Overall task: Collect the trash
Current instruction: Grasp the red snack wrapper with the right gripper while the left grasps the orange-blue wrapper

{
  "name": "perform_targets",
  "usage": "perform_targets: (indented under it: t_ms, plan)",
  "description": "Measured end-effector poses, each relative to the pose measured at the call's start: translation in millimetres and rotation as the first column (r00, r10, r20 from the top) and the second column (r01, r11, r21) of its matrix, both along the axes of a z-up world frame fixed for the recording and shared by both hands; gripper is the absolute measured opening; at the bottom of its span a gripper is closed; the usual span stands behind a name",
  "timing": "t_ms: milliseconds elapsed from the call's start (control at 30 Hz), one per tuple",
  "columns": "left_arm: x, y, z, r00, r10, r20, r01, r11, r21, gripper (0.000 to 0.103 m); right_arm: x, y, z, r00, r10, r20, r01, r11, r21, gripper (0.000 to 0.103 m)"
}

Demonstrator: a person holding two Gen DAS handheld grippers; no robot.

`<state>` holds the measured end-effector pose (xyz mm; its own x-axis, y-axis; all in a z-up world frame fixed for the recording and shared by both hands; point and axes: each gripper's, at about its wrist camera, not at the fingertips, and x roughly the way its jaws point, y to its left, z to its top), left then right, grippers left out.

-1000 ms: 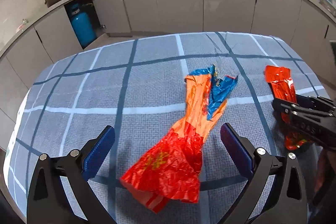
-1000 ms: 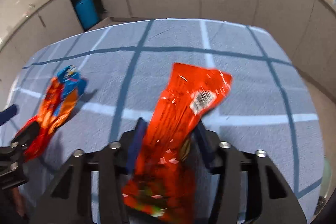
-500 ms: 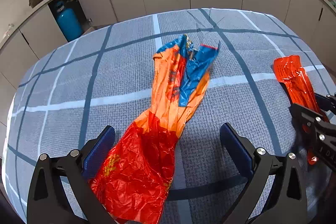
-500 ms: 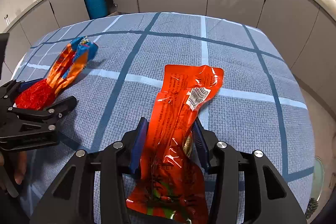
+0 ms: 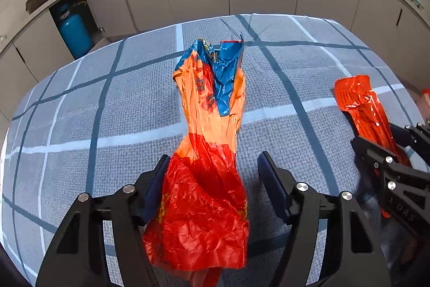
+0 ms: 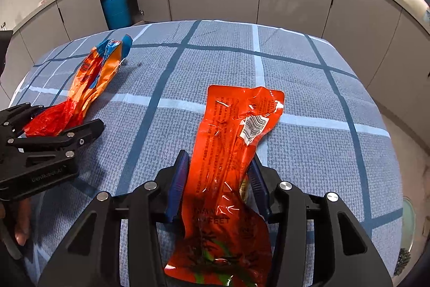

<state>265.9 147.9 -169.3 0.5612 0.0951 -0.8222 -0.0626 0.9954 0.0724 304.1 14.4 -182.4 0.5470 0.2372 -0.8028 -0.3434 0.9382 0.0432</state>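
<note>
The long orange and blue wrapper [image 5: 212, 125] lies on the checked cloth [image 5: 121, 104], pointing straight away between the wide-apart fingers of the left gripper [image 5: 213, 179], while the right gripper [image 6: 219, 179] squeezes the red wrapper [image 6: 231, 152].

Crumpled orange-blue wrapper [image 5: 209, 125] and flat red barcoded wrapper [image 6: 231, 152] lie well apart.

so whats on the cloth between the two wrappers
Nothing: in the right wrist view, only bare checked tablecloth separates the orange-blue wrapper and the red wrapper.
</note>
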Motion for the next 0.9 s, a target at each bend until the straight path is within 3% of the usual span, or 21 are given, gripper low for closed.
perform_targets:
  t_ms: [167,333,500,900]
  plan:
    - [2.8,3.8,2.1,1.0,0.0,-0.003,0.0,1.0,0.0,0.067,0.8,-0.1,-0.3,1.0,-0.005,-0.001,0.005,1.0,0.012,0.048]
    - [0.4,-5.4,2.0,0.999,-0.033,0.01,0.032,0.999,0.013,0.041,4.7,-5.5,0.0,1.0,-0.024,-0.01,0.024,0.999,0.046,0.045]
    - [-0.4,-1.5,4.9,1.0,-0.018,0.023,0.018,1.0,0.022,0.026,1.9,-8.3,0.0,1.0,-0.024,-0.007,0.024,0.998,0.061,0.042]
    - [-19.8,-7.3,28.6,0.996,-0.003,0.093,-0.002,0.998,0.056,0.021,-23.4,-27.1,20.0,0.998,-0.036,0.053,0.029,0.992,0.119,0.042]
